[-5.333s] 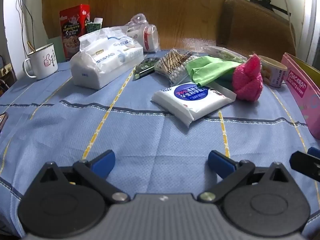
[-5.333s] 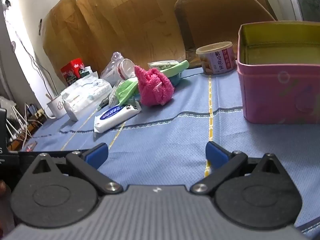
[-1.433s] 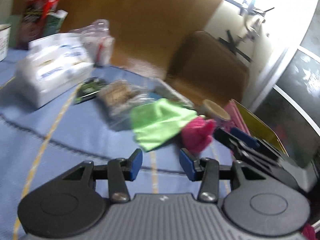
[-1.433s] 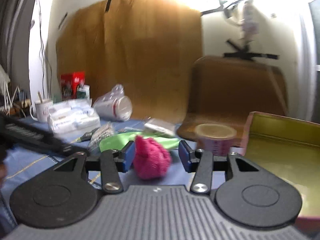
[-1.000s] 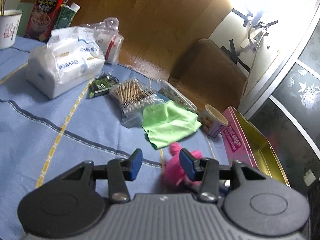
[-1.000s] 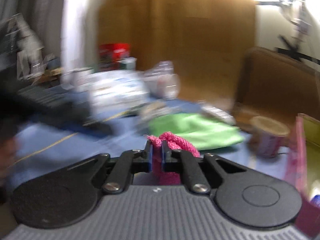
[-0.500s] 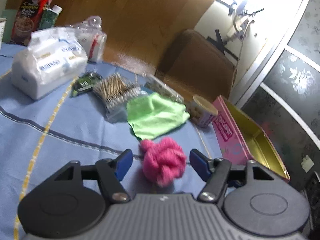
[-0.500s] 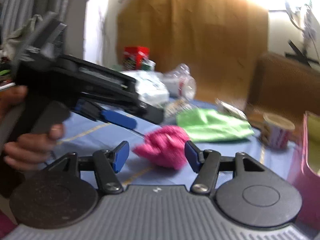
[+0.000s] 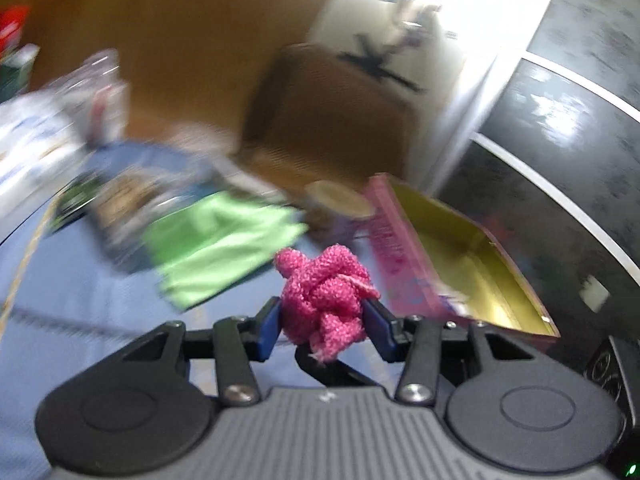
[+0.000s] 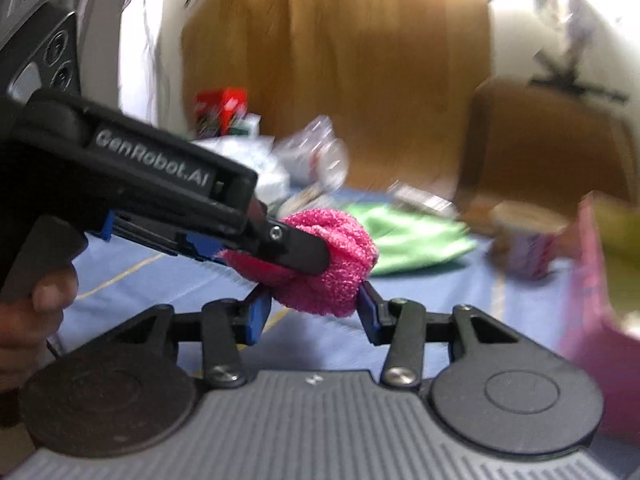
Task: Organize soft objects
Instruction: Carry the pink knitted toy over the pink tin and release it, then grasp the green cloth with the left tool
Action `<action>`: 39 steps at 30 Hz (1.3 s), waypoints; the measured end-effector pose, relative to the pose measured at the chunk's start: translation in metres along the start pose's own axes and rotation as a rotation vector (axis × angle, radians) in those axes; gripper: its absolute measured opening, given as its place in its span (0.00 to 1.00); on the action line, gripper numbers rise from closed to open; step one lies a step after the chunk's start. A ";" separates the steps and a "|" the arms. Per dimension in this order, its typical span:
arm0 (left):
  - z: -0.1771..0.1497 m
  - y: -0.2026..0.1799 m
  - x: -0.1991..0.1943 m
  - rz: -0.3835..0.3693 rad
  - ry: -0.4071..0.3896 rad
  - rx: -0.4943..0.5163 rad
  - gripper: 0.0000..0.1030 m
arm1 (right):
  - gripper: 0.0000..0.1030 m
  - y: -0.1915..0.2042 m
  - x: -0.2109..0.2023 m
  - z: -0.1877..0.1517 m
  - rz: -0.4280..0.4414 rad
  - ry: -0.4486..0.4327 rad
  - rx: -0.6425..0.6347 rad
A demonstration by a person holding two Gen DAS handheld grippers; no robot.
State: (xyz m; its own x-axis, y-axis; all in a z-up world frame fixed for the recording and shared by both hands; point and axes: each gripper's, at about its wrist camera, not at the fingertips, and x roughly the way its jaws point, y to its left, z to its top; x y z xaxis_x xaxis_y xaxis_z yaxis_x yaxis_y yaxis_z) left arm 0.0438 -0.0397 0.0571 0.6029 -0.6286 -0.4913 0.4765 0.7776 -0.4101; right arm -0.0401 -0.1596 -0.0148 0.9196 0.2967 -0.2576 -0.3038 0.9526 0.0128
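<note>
Mid-frame, the left hand-held gripper pinches the pink ball above the counter. The right hand-held gripper brackets it; whether it grips is unclear. Likely next: carrying it to the tin, right.

a blue cloth with yellow stripes is covering the table. a small round tub is sitting just beside the pink tin's near end. a blurred bag of cotton swabs is lying near a white tissue pack. a red carton is standing before a brown board. a brown chair back is showing behind the table.
</note>
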 end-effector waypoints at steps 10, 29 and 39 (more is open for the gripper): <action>0.017 -0.134 0.099 -0.191 0.077 0.300 0.45 | 0.48 -0.083 -0.066 -0.012 -0.389 -0.151 0.095; 0.004 -0.137 0.083 -0.199 0.027 0.333 0.64 | 0.73 -0.128 -0.095 -0.040 -0.658 -0.183 0.128; -0.012 0.023 0.003 0.179 -0.093 0.026 0.62 | 0.61 -0.079 -0.058 -0.002 -0.282 -0.158 0.094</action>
State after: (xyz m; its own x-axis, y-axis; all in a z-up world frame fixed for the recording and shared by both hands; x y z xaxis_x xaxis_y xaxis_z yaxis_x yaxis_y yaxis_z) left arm 0.0490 -0.0235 0.0375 0.7355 -0.4773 -0.4808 0.3720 0.8777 -0.3021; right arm -0.0700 -0.2522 -0.0023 0.9936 0.0202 -0.1109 -0.0144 0.9985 0.0530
